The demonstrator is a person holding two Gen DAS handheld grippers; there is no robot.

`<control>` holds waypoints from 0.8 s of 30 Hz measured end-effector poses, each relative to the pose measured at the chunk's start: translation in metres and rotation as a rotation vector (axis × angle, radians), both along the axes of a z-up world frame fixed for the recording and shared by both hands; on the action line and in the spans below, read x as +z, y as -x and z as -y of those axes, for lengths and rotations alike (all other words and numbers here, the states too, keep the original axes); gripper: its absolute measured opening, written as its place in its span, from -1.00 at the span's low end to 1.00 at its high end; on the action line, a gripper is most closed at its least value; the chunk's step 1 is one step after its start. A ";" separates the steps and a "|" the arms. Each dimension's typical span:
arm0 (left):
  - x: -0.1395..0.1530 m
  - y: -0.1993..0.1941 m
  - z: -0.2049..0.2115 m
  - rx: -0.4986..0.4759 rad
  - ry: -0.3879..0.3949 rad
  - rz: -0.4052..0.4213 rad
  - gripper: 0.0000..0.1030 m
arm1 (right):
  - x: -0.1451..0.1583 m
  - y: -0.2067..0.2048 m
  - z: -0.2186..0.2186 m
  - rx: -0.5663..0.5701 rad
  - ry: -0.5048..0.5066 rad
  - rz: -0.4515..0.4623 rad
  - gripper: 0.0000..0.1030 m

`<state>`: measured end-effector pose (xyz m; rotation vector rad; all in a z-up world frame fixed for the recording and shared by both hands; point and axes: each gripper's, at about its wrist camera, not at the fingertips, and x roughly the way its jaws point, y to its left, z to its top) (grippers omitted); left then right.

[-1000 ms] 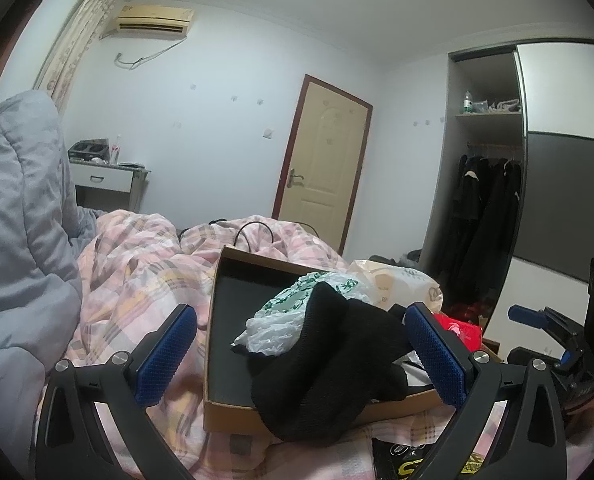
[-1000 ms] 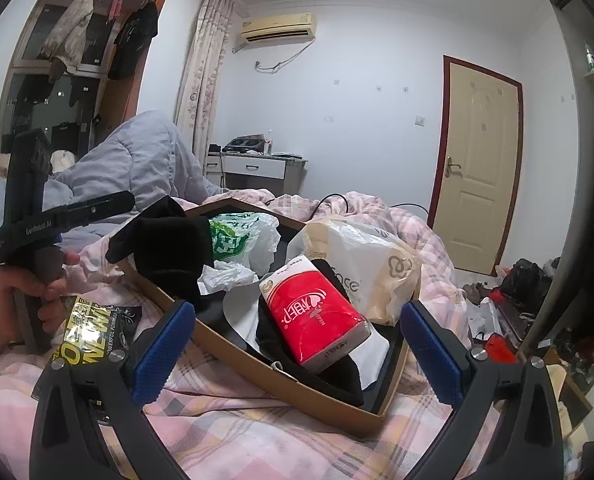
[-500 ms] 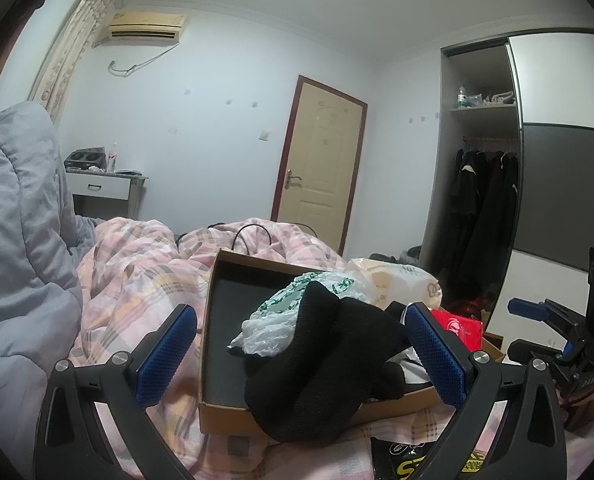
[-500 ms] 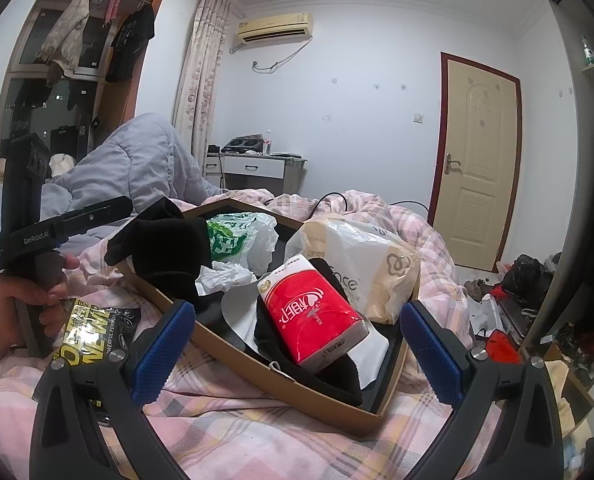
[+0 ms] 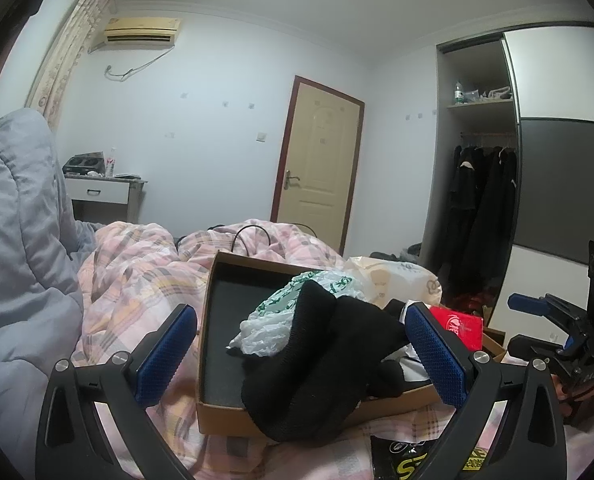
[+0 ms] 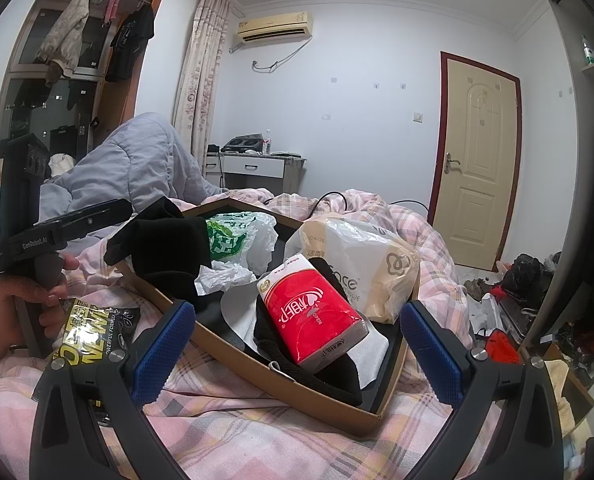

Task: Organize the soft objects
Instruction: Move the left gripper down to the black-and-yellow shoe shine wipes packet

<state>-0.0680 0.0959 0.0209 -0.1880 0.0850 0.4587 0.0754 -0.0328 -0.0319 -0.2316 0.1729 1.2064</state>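
Note:
A brown cardboard box (image 5: 217, 412) (image 6: 329, 412) lies on the pink plaid bed. In it are a black knit garment (image 5: 321, 368) (image 6: 169, 252) draped over the near rim, a green-and-white plastic bag (image 5: 293, 312) (image 6: 237, 240), a red tissue pack (image 6: 313, 316) (image 5: 457, 324) and a beige plastic bag (image 6: 361, 264) (image 5: 397, 280). My left gripper (image 5: 301, 356) is open and empty, just in front of the box. My right gripper (image 6: 297, 352) is open and empty, at the box's near side by the tissue pack.
A black-and-yellow packet (image 6: 89, 328) (image 5: 409, 460) lies on the bedding beside the box. A grey duvet (image 5: 13, 260) is heaped at the left. A black cable (image 5: 253, 232) lies behind the box. A wardrobe (image 5: 481, 208) and floor clutter (image 6: 525, 280) are to the right.
The left gripper view has drifted slightly, the box now sits a little more centred. Both grippers stay open and empty. The objects have not moved.

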 end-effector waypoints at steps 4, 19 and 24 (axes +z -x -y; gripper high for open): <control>0.001 0.000 0.000 -0.003 0.002 0.001 1.00 | 0.000 0.000 0.000 0.000 0.000 0.000 0.99; 0.017 0.002 0.011 -0.223 0.062 -0.026 1.00 | 0.000 -0.001 0.000 0.001 -0.001 -0.001 0.99; 0.017 -0.011 0.028 -0.506 0.073 -0.265 1.00 | 0.000 -0.001 0.000 0.001 0.000 -0.001 0.99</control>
